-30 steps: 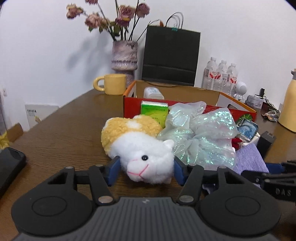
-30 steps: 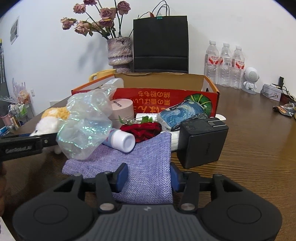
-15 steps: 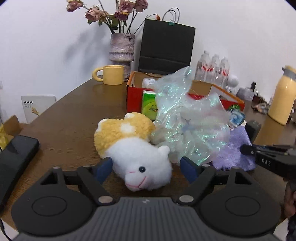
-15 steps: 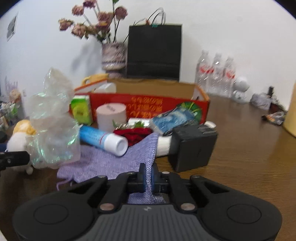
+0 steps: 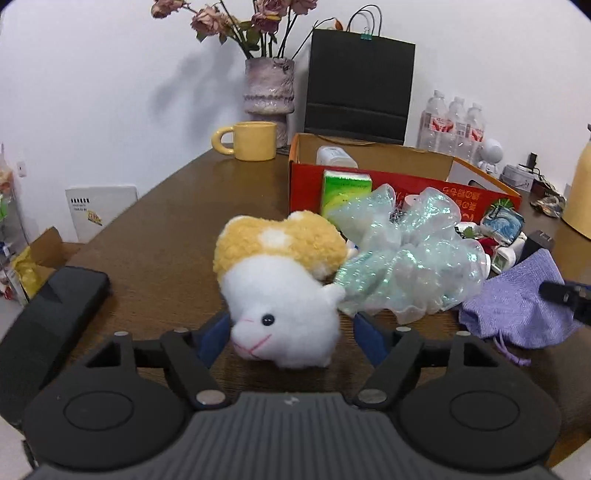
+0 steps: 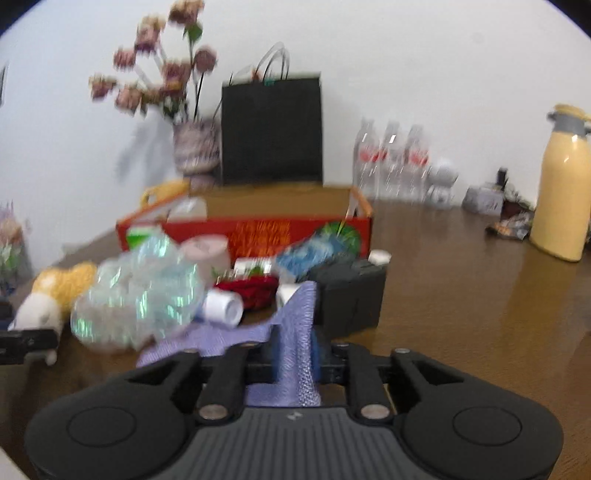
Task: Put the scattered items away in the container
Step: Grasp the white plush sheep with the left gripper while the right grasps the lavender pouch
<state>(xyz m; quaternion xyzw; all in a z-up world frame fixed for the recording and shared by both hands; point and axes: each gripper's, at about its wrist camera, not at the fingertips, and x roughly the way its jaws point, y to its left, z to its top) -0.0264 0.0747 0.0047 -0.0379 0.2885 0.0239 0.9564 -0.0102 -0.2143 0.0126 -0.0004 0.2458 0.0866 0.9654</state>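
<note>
Purple cloth point(image 6: 295, 343) now lifted, pinched in right gripper point(image 6: 295, 360); left gripper point(image 5: 286, 334) closing around plush point(image 5: 284, 295), pads apart.

Light: bright, even indoor light on the white wall point(image 5: 92, 92).
Shadows: soft grey shadow of the flowers point(image 5: 236, 18) falls left of the vase point(image 5: 269, 85).
Glare: pale sheen on the table point(image 6: 480, 288), right of frame; iridescent glints on the crinkled plastic point(image 5: 406, 254).
Sharpness: left wrist view crisp; right wrist view motion-blurred throughout.
Distortion: fisheye bending, dark corners.
</note>
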